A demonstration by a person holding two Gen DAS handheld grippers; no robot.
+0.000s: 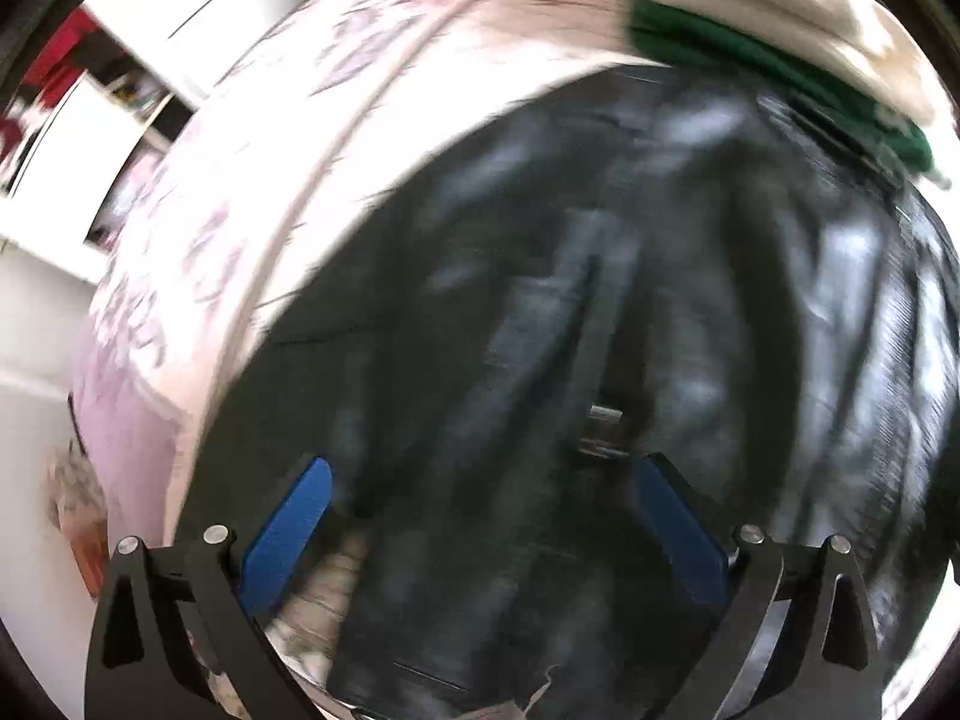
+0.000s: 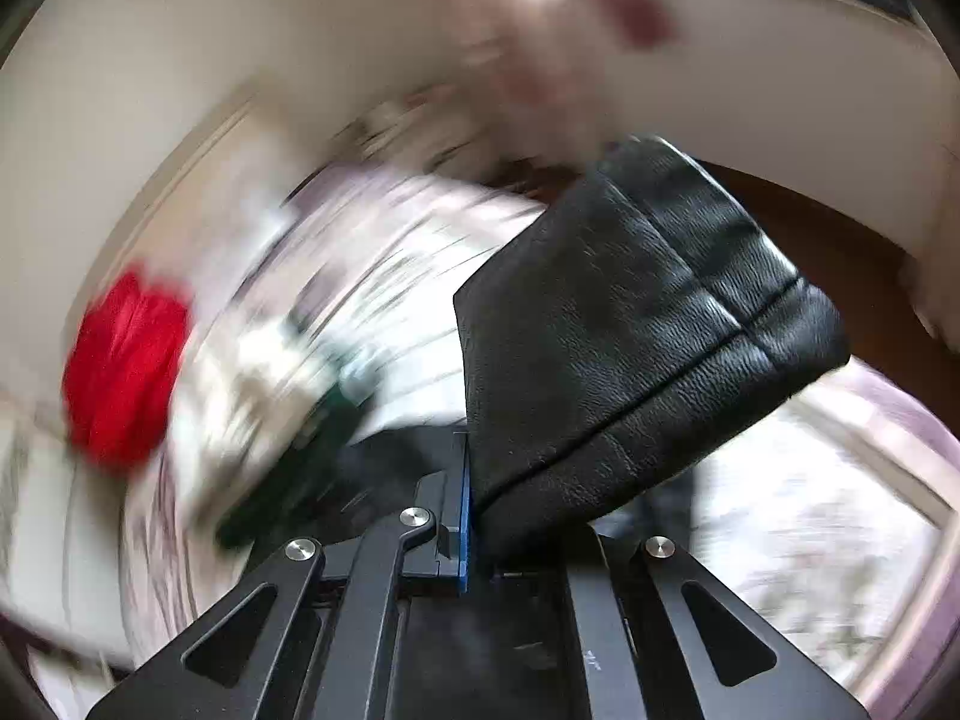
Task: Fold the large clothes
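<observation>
Black leather jacket (image 1: pixel 600 300) lies spread on the pale floral bed (image 1: pixel 252 180), one folded edge (image 2: pixel 630 330) pinched in the right hand-held gripper (image 2: pixel 471 516), the left hand-held gripper (image 1: pixel 480 498) gaping empty above it, so the slick leather may slip free.

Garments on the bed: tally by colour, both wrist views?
Black: 1, the leather jacket, one part clamped in the right gripper
Green: 1, the green garment
Red: 1, the red garment
Total: 3. Heavy blur; pale patches could be more clothes or only the floral bedsheet.
</observation>
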